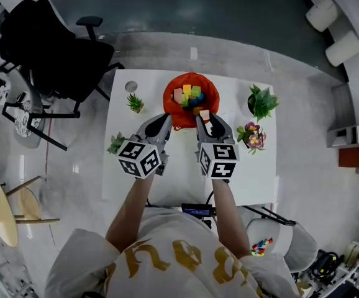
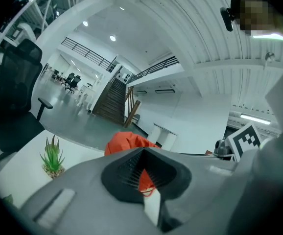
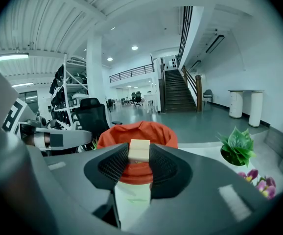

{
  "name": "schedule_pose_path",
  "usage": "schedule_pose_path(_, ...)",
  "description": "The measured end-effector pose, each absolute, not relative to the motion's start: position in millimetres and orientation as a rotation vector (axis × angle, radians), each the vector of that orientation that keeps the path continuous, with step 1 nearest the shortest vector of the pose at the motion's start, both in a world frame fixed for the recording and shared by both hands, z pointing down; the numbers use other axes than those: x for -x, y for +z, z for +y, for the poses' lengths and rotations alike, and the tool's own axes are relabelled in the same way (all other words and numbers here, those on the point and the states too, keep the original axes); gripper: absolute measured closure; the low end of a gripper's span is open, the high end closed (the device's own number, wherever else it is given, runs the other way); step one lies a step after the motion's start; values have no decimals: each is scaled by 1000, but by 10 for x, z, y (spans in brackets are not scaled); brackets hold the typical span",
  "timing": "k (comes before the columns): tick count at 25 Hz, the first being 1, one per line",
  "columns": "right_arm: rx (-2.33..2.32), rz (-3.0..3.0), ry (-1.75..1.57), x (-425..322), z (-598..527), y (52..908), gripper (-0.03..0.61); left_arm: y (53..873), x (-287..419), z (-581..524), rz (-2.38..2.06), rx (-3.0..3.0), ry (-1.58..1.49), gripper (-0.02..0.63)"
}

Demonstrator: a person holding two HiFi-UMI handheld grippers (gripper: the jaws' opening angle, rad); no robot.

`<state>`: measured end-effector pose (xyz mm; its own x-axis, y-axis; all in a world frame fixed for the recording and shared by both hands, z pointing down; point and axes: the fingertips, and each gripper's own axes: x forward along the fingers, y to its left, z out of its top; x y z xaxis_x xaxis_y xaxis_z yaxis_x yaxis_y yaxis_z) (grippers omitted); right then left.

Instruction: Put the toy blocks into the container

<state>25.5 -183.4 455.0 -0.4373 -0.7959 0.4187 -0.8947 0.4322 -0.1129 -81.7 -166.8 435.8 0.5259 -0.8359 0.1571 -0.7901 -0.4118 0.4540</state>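
An orange fabric container (image 1: 169, 94) stands at the far middle of the white table (image 1: 254, 179), with several coloured toy blocks (image 1: 189, 95) inside. My right gripper (image 1: 205, 118) hovers at its near rim, shut on a pale wooden block (image 1: 205, 114). In the right gripper view the block (image 3: 139, 151) sits between the ribbed pads of the right gripper (image 3: 139, 156), with the container (image 3: 116, 131) just beyond. My left gripper (image 1: 161, 123) is beside the container's near left edge, its jaw tips meeting with nothing held. The left gripper (image 2: 142, 155) shows the container (image 2: 124, 142) just past its tips.
Small potted plants (image 1: 135, 103) (image 1: 116, 144) stand left of the container. A larger plant (image 1: 262, 101) and a flower pot (image 1: 252, 135) stand on the right. A small round disc (image 1: 131, 86) lies at the back left. A black office chair (image 1: 55, 54) is off the table's far left corner.
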Motion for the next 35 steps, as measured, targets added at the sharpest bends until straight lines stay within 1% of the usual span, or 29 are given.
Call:
schedule_pose_path(13,-1443,-2379,443,-202,-1843,4581,414,4352,848,-1662,-1318,-2280,-154,614)
schedule_pose_path(17,-1454,-2372,435,-190,-1825,4569,399,4353,851,-1646,-1304,-2280,-160,614)
schedule_pose_path(25,-1450,-2363,383,-222,-1716,4529,397,4371,796,-1677,-1257,-2284,-186,614)
schedule_pose_path(30,-1471,-2355,371,-436,-1551,4539,394,4378,666,-1664,-1229,-2307,-180,614)
schedule_pose_path(35,-1451,-2331,431,-709,-1300,4732,390,4450,478,-1483,-1230,-2305,-135,614)
